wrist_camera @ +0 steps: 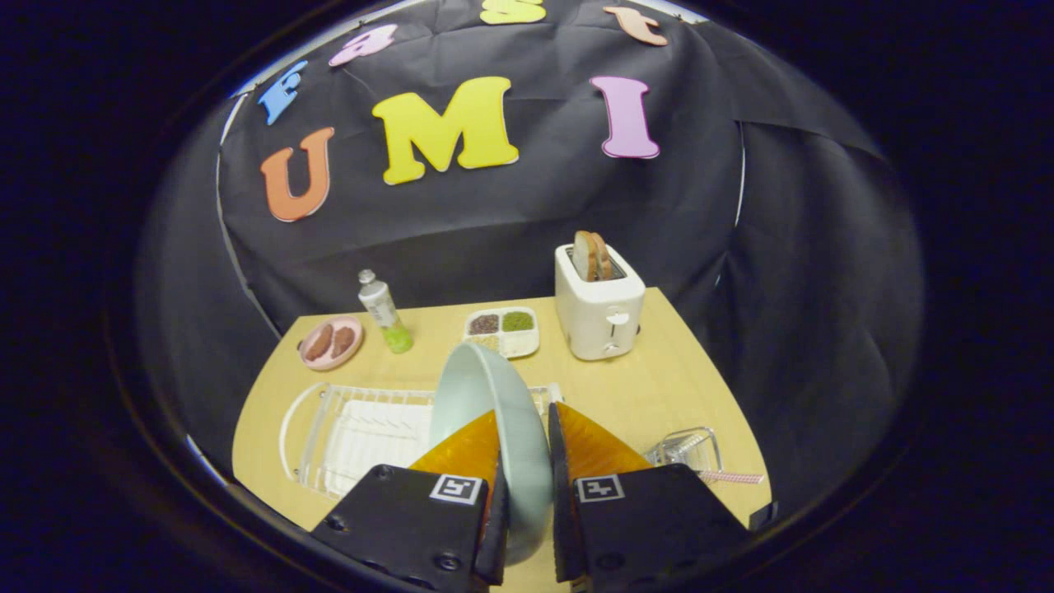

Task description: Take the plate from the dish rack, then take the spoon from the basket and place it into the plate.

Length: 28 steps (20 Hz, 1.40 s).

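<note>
Two orange fingers [527, 428] clamped on one plate [486, 395], one dish rack [354, 428] behind, one basket [687, 449] beside

No words or numbers can be read. A square black-and-white coded marker [455, 488] sits on each side of the gripper [524, 413], whose fingers pinch the plate [478, 387]. The bottle [380, 306] label is too small to read.

Mock kitchen in a cloth-walled booth: toaster [599, 309] w/ bread, dish rack [362, 432], food dishes on wood table [659, 395].
</note>
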Each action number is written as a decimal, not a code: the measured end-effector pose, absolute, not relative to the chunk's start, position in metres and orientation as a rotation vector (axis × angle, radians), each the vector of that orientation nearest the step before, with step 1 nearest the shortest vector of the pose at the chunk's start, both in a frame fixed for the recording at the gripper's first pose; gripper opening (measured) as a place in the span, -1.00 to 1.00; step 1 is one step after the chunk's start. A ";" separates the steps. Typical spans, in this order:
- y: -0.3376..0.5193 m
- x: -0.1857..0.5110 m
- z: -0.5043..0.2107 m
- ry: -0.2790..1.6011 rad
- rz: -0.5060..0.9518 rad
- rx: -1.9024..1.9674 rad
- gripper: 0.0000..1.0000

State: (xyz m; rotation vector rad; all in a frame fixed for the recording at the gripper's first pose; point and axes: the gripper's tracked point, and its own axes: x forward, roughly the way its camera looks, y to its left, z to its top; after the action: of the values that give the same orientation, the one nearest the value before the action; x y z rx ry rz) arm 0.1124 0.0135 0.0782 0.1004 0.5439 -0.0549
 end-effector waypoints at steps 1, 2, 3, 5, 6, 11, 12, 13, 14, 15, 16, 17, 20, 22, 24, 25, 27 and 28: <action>0.023 0.104 0.075 0.539 -0.021 0.117 -0.43; 0.031 0.095 0.071 0.537 0.005 0.132 -0.44; 0.038 0.085 0.065 0.539 0.029 0.144 -0.44; 0.056 0.065 0.050 0.551 0.086 0.171 -0.44; 0.064 0.053 0.040 0.560 0.114 0.189 -0.44; 0.084 0.011 -0.010 0.602 0.185 0.258 -0.44; 0.085 0.003 -0.023 0.618 0.190 0.272 -0.43; 0.088 -0.002 -0.034 0.634 0.198 0.286 -0.44; 0.090 -0.008 -0.048 0.656 0.206 0.313 -0.44; 0.091 -0.012 -0.060 0.674 0.212 0.343 -0.44; 0.089 -0.015 -0.072 0.693 0.212 0.373 -0.44; 0.085 -0.017 -0.083 0.710 0.206 0.399 -0.44; 0.073 -0.019 -0.118 0.777 0.172 0.482 -0.44; 0.065 -0.020 -0.130 0.792 0.161 0.523 -0.44; 0.057 -0.019 -0.141 0.804 0.147 0.561 -0.43; 0.054 -0.018 -0.145 0.811 0.142 0.582 -0.43; 0.049 -0.014 -0.152 0.826 0.142 0.636 -0.39; 0.050 -0.014 -0.154 0.832 0.151 0.664 -0.38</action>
State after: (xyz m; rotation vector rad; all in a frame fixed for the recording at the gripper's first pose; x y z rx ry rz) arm -0.0136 0.0495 -0.1538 0.6637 0.8321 0.1511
